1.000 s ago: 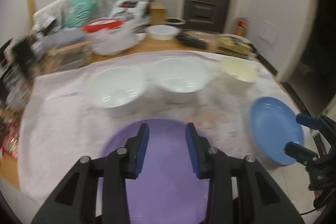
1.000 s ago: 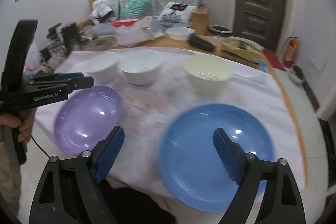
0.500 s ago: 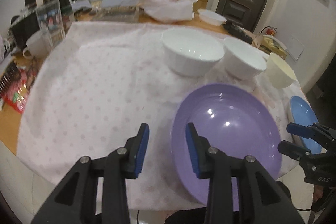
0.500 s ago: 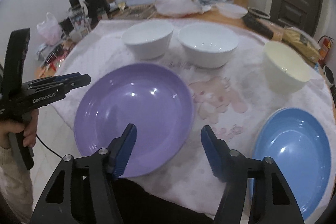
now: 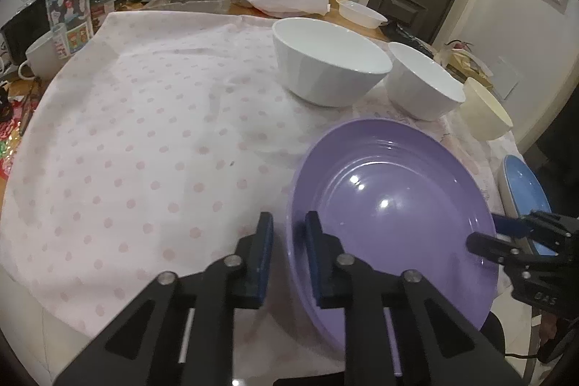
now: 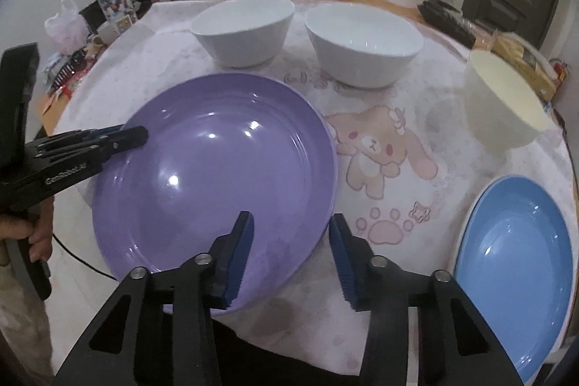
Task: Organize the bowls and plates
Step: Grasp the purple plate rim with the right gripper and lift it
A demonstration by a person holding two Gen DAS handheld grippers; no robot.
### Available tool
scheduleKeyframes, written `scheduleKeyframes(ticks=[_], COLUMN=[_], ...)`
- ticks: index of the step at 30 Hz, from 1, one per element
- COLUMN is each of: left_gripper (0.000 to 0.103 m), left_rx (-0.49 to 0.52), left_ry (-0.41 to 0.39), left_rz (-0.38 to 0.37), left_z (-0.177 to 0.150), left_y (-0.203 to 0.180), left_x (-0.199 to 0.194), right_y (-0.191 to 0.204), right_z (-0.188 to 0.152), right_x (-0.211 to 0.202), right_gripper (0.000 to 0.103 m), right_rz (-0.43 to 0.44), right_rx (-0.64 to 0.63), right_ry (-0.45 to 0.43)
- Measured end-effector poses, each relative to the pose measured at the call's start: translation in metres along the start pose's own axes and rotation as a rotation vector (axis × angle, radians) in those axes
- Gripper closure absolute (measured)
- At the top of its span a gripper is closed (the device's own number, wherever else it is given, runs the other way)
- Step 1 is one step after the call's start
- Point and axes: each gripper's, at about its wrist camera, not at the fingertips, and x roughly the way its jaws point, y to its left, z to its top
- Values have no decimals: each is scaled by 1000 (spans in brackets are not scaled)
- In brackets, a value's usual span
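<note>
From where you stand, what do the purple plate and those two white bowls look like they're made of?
The purple plate looks like glazed ceramic, or possibly glossy melamine: sharp light spots and faint concentric rings show on its surface. The two white bowls look like glazed porcelain: smooth, bright white, with thin rims. Looks alone can't settle it.

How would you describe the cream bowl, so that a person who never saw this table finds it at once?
On the pink dotted tablecloth, three bowls stand in a row behind the purple plate. The cream bowl is at the right end, standing apart beyond the blue plate. It is yellowish; the two white bowls are pure white.
</note>
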Motion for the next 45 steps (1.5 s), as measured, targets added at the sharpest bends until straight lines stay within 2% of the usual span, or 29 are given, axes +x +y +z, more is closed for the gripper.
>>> scheduleKeyframes(ticks=[1,5,9,19,33,45], left_gripper=[94,94,95,95,95,95], left_rx=[7,23,22,40,94,146], left_ry=[-1,-4,-3,-1,-63,-83], left_rz=[-4,0,-8,1,-3,-4], left_z=[0,2,4,13,35,38], left_y=[-2,-3,-2,-4,-27,-78], left_x=[0,2,3,-3,-26,-34], right_y=[0,1,-2,0,-13,-54], right_z=[0,-1,0,5,11,-5], right_x=[2,5,5,-2,-31,-60], right_gripper=[73,81,85,85,85,85], right_rz=[0,-28,-20,-26,-35,-37], right_rx=[1,-7,10,16,24,68], right_ry=[5,12,19,3,-57,-123])
